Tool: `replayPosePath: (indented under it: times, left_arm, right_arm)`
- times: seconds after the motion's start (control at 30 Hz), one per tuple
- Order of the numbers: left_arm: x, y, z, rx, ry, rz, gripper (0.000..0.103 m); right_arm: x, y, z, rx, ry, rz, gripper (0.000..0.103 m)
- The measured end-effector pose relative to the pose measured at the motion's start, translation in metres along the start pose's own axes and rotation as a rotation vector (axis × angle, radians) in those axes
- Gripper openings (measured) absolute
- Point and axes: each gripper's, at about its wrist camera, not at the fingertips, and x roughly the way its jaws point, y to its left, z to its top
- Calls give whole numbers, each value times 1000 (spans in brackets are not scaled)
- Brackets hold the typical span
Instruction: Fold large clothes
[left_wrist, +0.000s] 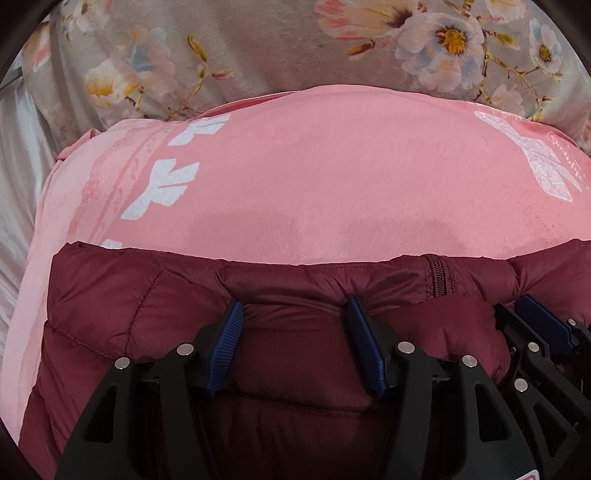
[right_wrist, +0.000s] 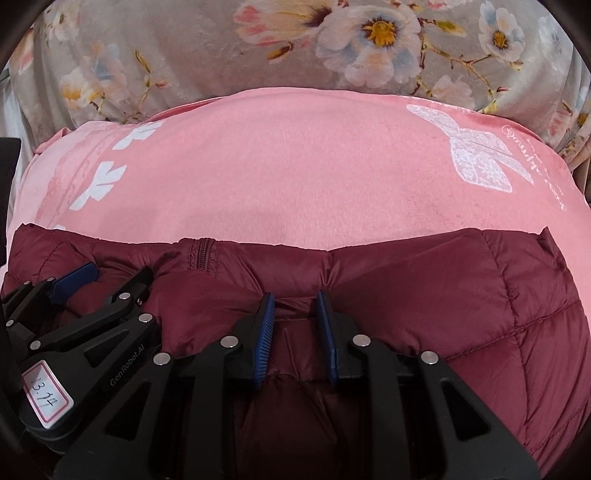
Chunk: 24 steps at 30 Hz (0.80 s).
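A maroon quilted puffer jacket (left_wrist: 129, 306) lies on a pink blanket (left_wrist: 314, 177), its zipper (left_wrist: 437, 275) near the folded far edge. My left gripper (left_wrist: 295, 310) has its blue pads wide apart, pressing on the jacket's puffy fold. My right gripper (right_wrist: 295, 302) has its pads close together with a pinch of the jacket (right_wrist: 424, 295) between them. Each gripper shows in the other's view: the right one (left_wrist: 517, 310) at the lower right, the left one (right_wrist: 110, 277) at the lower left.
The pink blanket (right_wrist: 295, 166) has white flower and butterfly prints. Behind it lies a grey floral cover (right_wrist: 184, 55). White sheet (left_wrist: 22, 184) shows at the left edge.
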Motion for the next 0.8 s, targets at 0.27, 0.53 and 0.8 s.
replayPosePath:
  times: [0.27,0.53,0.8]
  left_arm:
    - [1,-4,0,13,-3,28,58]
    - [1,-7,-1,25,-3,50,59]
    - [-30,13,-6,-23,1,21,62]
  right_arm:
    - [1,1,-1,3,-2,-6,22]
    - [3,-3,0,29,-3,15,22]
    - [-49,-17,-11,105,-78,60,24]
